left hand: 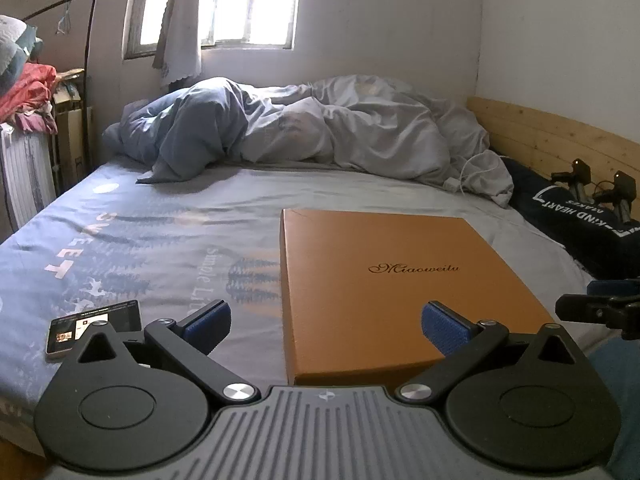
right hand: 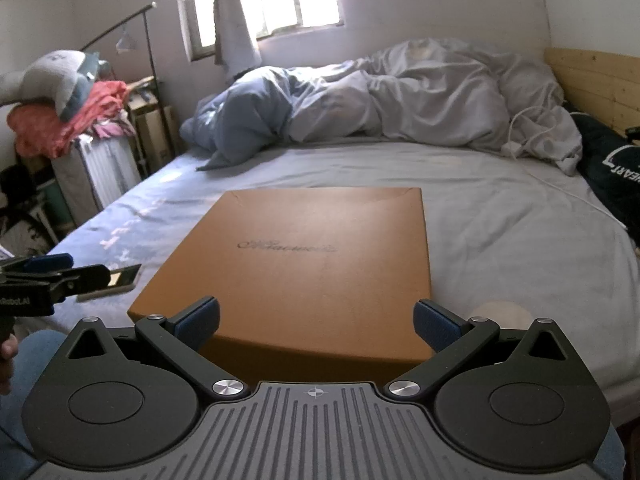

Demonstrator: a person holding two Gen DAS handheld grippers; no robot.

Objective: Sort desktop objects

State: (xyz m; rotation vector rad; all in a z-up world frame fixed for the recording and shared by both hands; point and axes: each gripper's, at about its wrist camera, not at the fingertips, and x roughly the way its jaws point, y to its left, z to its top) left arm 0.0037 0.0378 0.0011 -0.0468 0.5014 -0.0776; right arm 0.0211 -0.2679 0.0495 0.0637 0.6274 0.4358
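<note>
Left-wrist view shows the left gripper (left hand: 326, 326) spread wide with nothing between its blue-padded fingers, hovering low over the near edge of a bed (left hand: 160, 216) covered in a blue-grey printed sheet. Just ahead and slightly to its right lies a flat orange cardboard box with cursive lettering on its lid (left hand: 384, 276), resting on the sheet with the lid closed. To the left, near the bed's edge, a slim smartphone with a lit screen (left hand: 94, 328) lies flat, well apart from the box.

From the right-wrist view, the right gripper (right hand: 316, 324) is likewise released and empty, lined up squarely on the box's near side, its fingers flanking the front corners without touching. That alignment suggests the box is the first thing to be handled, probably as the container for sorting. The left gripper appears at the left margin there, near the phone, which reads as a likely pickup.

A rumpled grey duvet (left hand: 320, 128) is heaped at the far side, beyond the box and phone.
</note>
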